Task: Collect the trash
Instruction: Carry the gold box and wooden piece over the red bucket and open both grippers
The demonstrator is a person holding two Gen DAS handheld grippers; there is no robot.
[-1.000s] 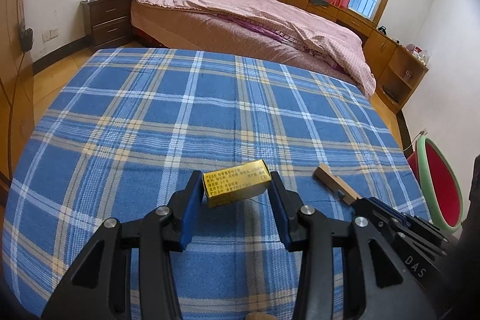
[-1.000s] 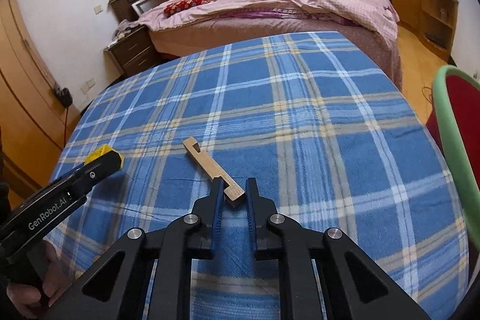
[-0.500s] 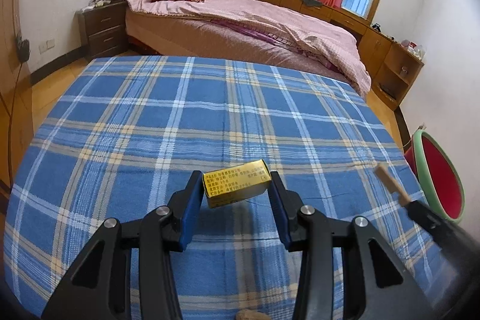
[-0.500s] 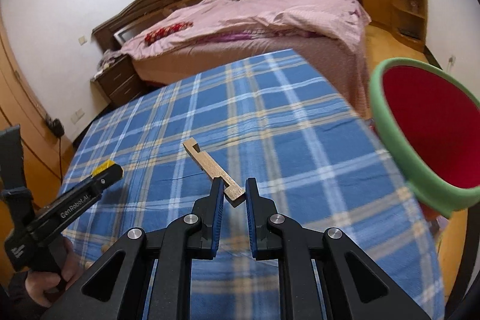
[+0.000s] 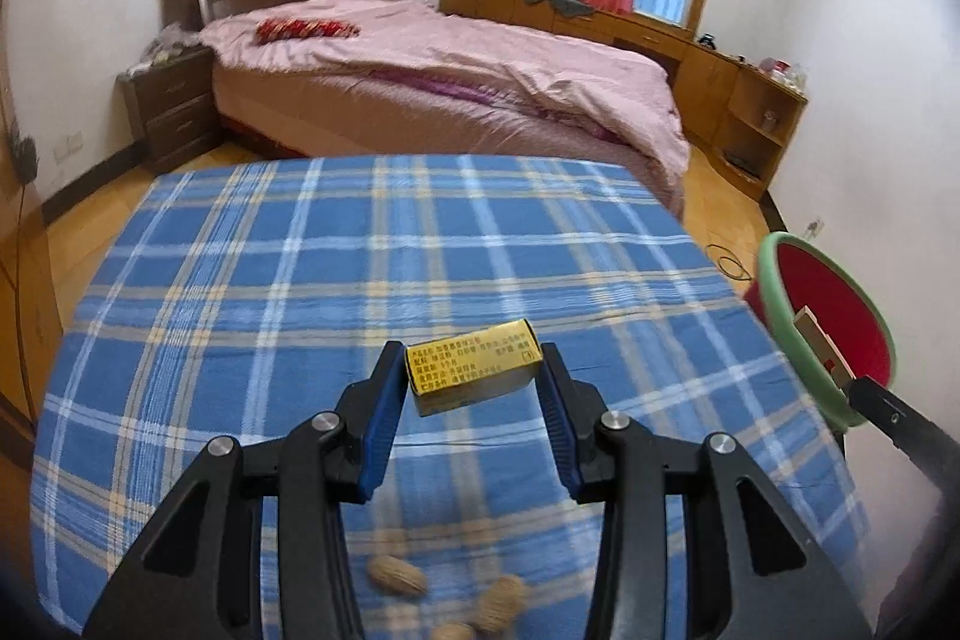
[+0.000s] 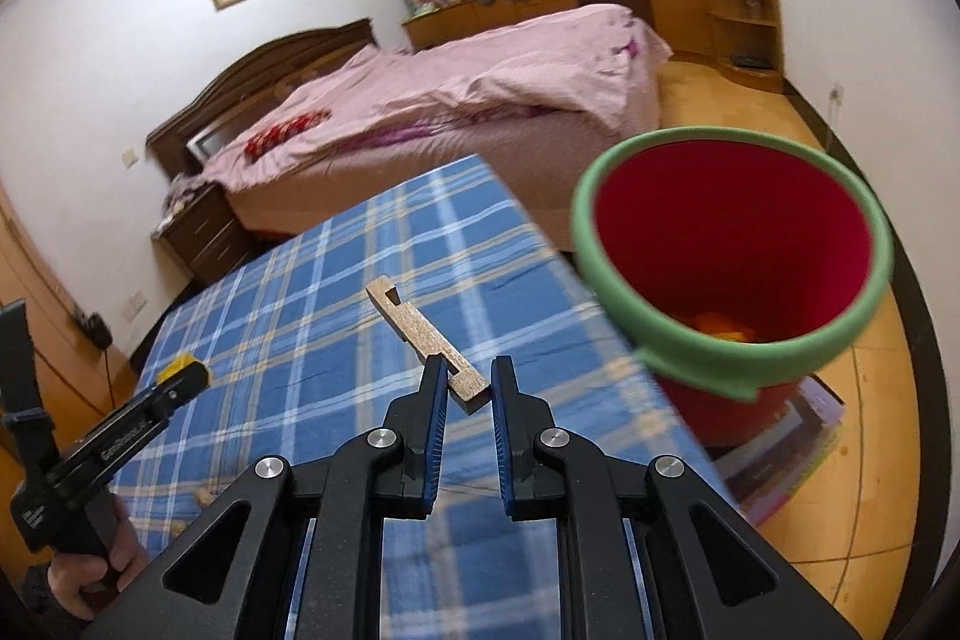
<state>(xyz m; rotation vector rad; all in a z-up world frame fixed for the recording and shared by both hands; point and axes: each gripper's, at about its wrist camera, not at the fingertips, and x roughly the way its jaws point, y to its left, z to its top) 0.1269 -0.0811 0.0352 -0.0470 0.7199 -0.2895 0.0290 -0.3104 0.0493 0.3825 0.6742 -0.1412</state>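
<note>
Both loads now ride off the table: right gripper (image 6: pixel 469 397) pinching the wood strip (image 6: pixel 420 334) has swung beside the red bin (image 6: pixel 729 340), seemingly ready to drop, left gripper (image 5: pixel 474 388) clamping the yellow box (image 5: pixel 474 363).

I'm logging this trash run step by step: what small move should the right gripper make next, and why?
Probably carry it a little further over the red bin and open. The right gripper is shut on the wooden strip, which in the left wrist view already shows against the bin's mouth. The bin stands beside the plaid table.
</note>
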